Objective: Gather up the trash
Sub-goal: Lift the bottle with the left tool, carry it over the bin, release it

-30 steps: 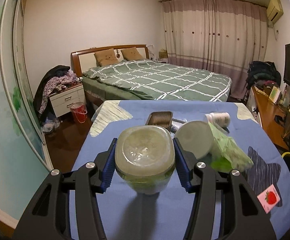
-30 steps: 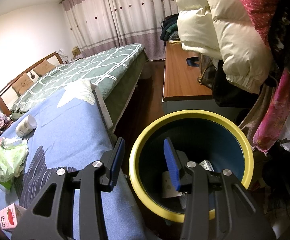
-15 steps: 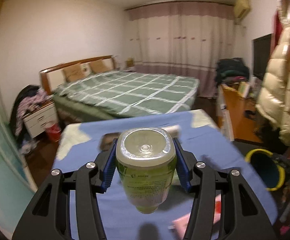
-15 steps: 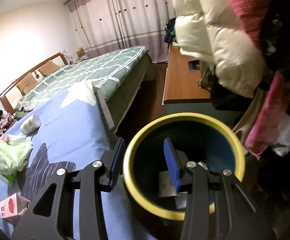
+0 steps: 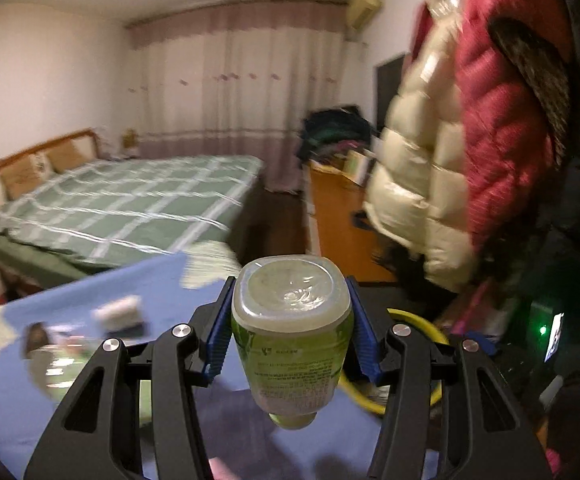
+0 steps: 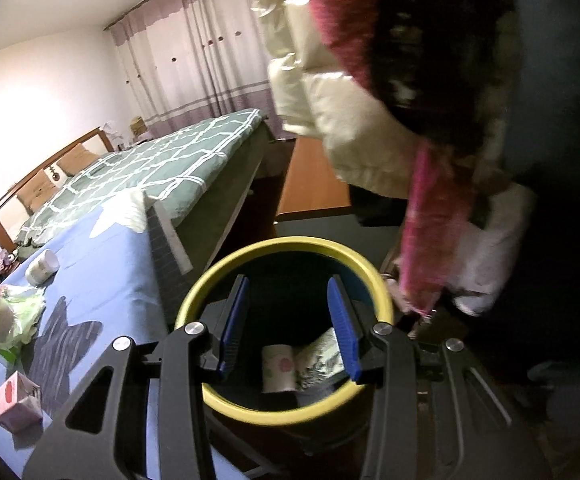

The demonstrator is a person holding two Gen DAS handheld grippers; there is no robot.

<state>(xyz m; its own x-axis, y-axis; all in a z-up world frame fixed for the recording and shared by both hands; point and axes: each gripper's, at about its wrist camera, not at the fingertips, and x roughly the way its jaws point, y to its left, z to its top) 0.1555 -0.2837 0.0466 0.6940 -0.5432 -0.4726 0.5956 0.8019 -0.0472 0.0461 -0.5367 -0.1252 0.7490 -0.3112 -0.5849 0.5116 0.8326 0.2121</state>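
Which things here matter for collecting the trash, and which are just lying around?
For the job: bottle in left gripper; bin; pink carton, white jar, green bag on the table.
Just around: bed, coats, curtains.
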